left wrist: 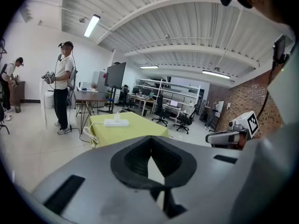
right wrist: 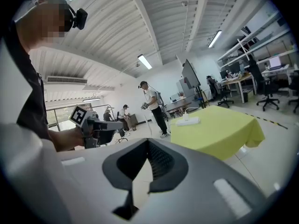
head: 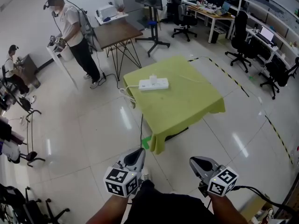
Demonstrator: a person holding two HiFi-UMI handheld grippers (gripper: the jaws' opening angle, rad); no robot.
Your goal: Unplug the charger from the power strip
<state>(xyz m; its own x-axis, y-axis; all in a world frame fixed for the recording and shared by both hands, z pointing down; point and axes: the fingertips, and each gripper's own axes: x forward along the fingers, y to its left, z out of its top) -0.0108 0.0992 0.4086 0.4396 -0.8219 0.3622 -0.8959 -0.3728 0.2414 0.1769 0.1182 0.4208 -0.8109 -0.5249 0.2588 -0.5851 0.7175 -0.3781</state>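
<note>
Bright, even indoor light from ceiling strip lamps [left wrist: 92, 25]; long white glare streaks on the glossy floor [head: 125, 118] in the head view, only a soft, faint shadow under the green-clothed table [head: 187, 101]. Heavy fisheye bending and black vignetted corners in both gripper views, with left gripper [left wrist: 150, 146] and right gripper [right wrist: 147, 144] filling the foreground blurred and out of focus, distant room fairly sharp. Head view mildly barrel-curved toward the edges, slightly soft overall.

Your power strip [head: 160, 84] lies on the table [head: 187, 101] at frame centre, charger [head: 153, 80] on it; a person [head: 74, 36] stands upper left.
</note>
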